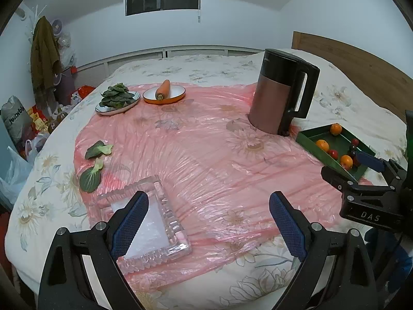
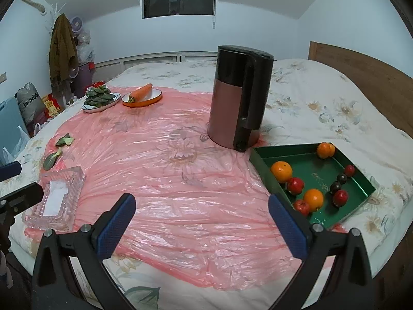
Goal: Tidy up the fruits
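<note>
Starting at the left, two loose green leaves (image 1: 96,164) are seen lying near the edge of a pink plastic sheet (image 1: 196,149) spread over a flowered bedcover. Just beside them, a clear glass tray (image 1: 149,222) rests on the sheet, and the left gripper (image 1: 209,222) is held above its near corner with jaws wide apart and nothing between them. Farther back, a plate of leafy greens (image 1: 117,98) is set just beside an orange-rimmed dish holding a carrot (image 1: 163,89). Toward the middle right, a tall kettle (image 2: 238,98) stands upright on the sheet. Near its base a green tray (image 2: 361,180) is placed, in which three oranges (image 2: 281,171), several small red fruits (image 2: 295,184) and two dark ones (image 2: 335,187) are scattered. The right gripper (image 2: 201,217) is held over the sheet, its jaws spread apart and empty, one fingertip near the tray's near corner.
</note>
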Demonstrator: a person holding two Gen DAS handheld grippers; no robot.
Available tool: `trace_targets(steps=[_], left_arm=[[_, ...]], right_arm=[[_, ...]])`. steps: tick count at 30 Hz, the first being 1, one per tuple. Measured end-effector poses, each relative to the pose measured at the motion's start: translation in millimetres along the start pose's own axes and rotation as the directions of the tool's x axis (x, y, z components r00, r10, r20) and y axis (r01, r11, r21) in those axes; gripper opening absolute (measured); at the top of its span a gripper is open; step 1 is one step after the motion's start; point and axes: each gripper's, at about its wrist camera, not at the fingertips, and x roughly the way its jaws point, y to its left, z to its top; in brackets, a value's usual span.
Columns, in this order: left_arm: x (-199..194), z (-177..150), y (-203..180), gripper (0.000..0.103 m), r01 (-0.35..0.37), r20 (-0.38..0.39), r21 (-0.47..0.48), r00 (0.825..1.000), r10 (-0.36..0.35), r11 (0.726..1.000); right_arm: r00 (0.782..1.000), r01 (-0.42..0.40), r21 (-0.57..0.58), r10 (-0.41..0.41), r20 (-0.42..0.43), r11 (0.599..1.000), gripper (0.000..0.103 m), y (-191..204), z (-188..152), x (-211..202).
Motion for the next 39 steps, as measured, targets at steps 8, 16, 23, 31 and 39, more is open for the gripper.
trace_targets(steps=[8,16,23,31,39], left_arm=[[0.4,-0.6,1.4,0.092,0.007,-0.001,-0.005,1.0,-0.007,1.0],[-0.4,-0.2,3.1,0.092,0.018,0.002,-0.019,1.0,-0.018,1.0],[-2.2,-0.8,5.1,0.092,0.023,0.006,-0.029,1.0,-0.023,0.999],[-4.3,-1.9,7.2,0.101,0.023,0.008,-0.045,1.0,-0.023,0.999],[-3.2,-3.2,9.9,0.101,-0.003,0.001,-0.044,1.0,0.003,0.999]], right_arm=[[1.0,0.004,-0.001,-0.004,-0.002,1.0,0.103,-1.6,-1.0,-0.3],[1.0,0.012,-0.015,-0.012,0.0,1.0,0.103,-0.6,-0.1,-1.7],[1.0,0.017,-0.023,-0.017,-0.003,1.0,0.103,-0.5,0.1,-3.5],[1.0,0.021,-0.029,-0.022,-0.004,0.999,0.103,0.1,-0.3,-4.6],[1.0,0.03,-0.034,-0.029,0.004,0.999,0.103,-2.9,3.2,-7.8]])
